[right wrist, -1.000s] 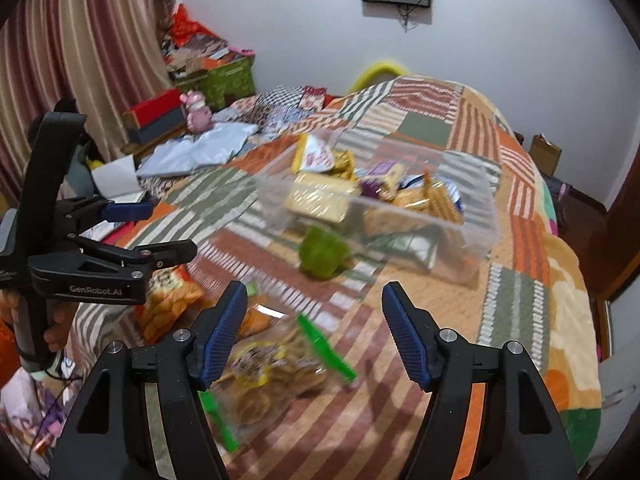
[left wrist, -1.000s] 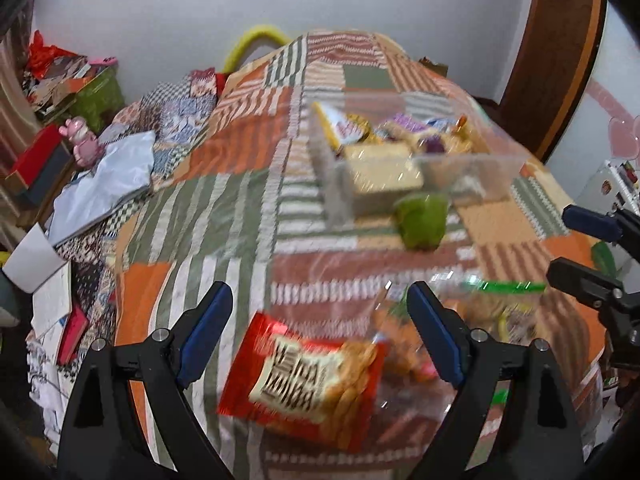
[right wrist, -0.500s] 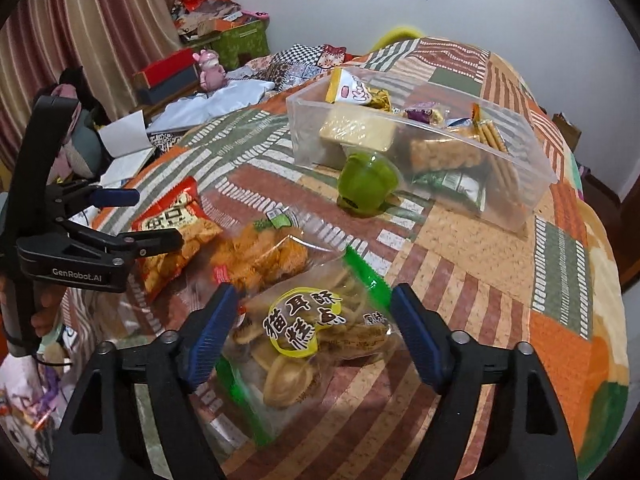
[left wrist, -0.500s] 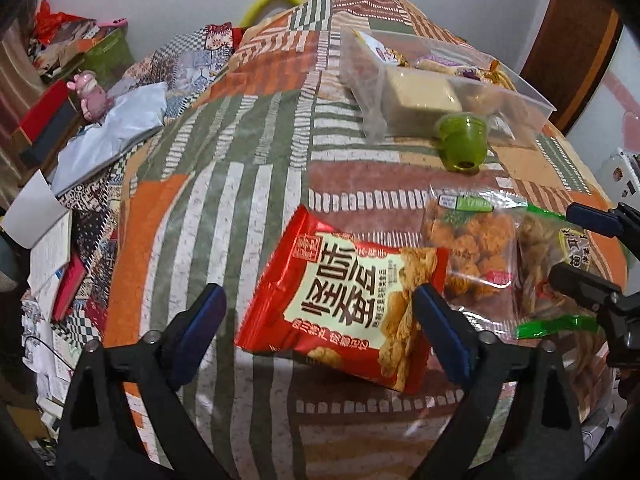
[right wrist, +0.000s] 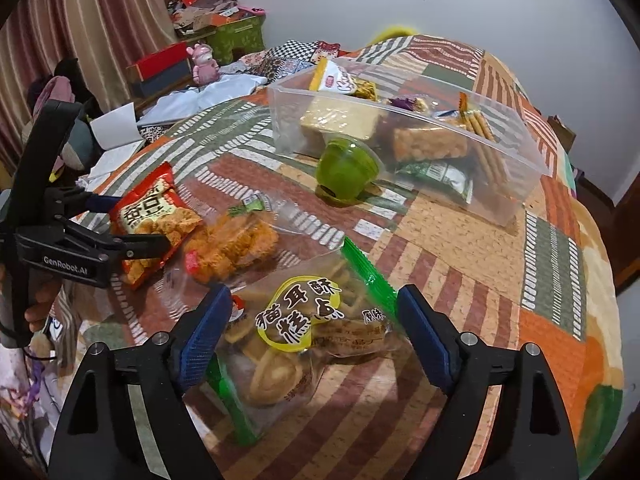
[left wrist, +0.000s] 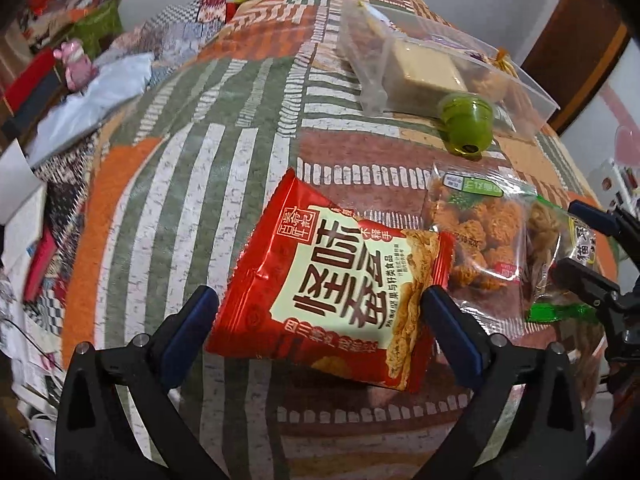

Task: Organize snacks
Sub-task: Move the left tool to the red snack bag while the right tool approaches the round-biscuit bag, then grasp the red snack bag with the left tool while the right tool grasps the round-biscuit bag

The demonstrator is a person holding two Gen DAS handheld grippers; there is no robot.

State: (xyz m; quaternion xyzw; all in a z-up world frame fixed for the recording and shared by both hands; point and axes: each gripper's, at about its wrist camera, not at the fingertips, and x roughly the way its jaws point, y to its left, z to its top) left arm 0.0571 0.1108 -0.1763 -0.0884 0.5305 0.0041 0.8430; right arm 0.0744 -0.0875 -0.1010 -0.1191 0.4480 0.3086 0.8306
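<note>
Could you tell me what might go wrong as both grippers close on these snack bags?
1. The left gripper straddles the red bag, whose corner lies over the clear bag; that one may be dragged along.
2. The right gripper straddles the green-edged bag; a hard squeeze could crush the pastries.
3. Carrying either to the bin could knock the green cup in front.

A pink toy figure [right wrist: 204,65] stands beside a red box [right wrist: 160,65] — past the patchwork bedspread's [right wrist: 460,248] far-left edge. Striped curtains [right wrist: 92,20] hang behind.
</note>
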